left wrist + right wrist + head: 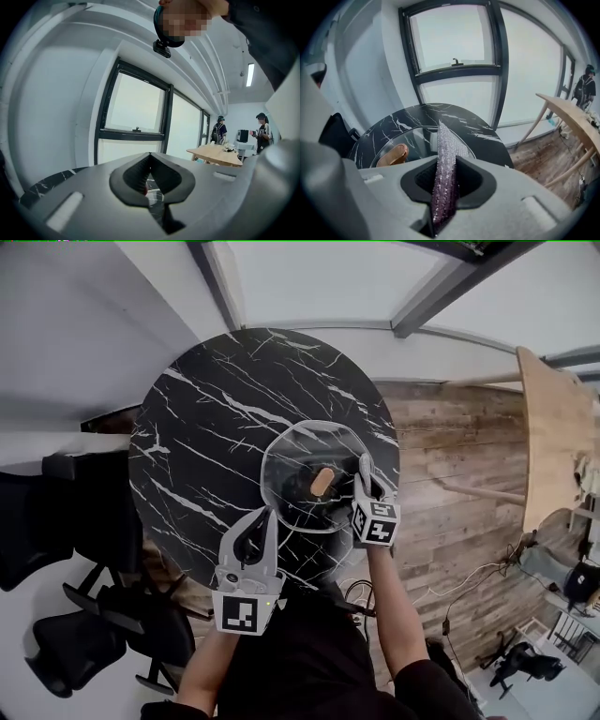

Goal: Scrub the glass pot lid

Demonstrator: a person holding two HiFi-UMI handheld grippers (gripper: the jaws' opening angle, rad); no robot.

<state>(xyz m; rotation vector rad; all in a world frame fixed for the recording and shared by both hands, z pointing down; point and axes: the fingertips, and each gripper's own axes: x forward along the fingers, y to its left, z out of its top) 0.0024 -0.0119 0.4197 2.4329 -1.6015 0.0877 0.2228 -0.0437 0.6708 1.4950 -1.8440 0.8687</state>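
Observation:
A glass pot lid (302, 448) with a tan wooden knob (322, 481) lies flat on the round black marble table (211, 409). My right gripper (365, 468) hovers at the lid's right rim, shut on a glittery purple-silver scrub cloth (446, 145) that sticks out past the jaws. The right gripper view looks down at the lid (415, 136) and its knob (393, 155), just ahead of my right gripper (446, 165). My left gripper (259, 523) is at the table's near edge, left of the lid and apart from it. In its own view the left gripper (149, 158) is shut and holds nothing, pointing up towards a window.
Black office chairs (70, 521) crowd the left of the table. A light wooden table (549, 432) stands to the right over plank flooring (459, 512) with loose cables (473, 582). Two people (219, 131) stand far off by another wooden table (215, 153).

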